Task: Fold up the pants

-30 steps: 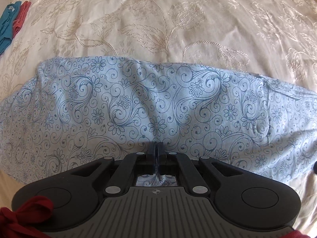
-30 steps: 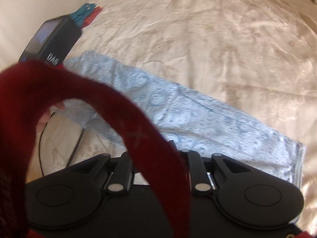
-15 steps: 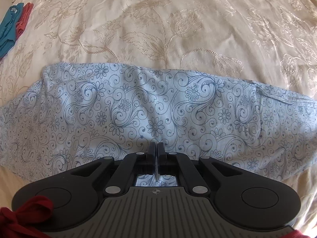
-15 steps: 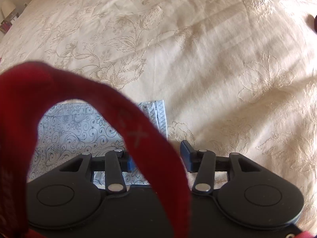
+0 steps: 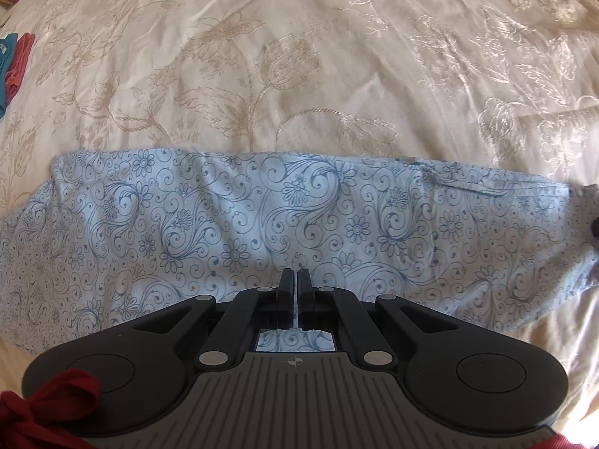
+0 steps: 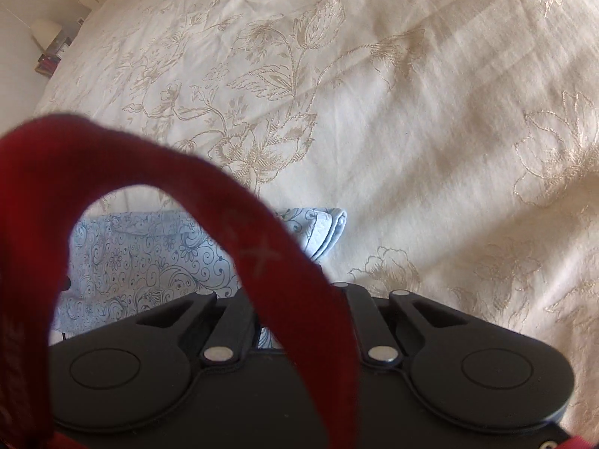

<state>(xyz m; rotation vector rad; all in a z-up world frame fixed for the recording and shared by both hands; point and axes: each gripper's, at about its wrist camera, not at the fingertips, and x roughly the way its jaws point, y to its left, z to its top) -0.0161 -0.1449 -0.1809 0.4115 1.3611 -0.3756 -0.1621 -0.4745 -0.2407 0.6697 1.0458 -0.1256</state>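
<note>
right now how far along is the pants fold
Done: the pants lie in one long narrow strip on the bedspread, apparently leg on leg. In hand: the left gripper pinches the near edge; the right gripper has just closed on the hem end. Left: folding the length over.

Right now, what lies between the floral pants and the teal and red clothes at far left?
Only bare embroidered bedspread, seen in the left wrist view: nothing sits between the pants and the clothes.
</note>
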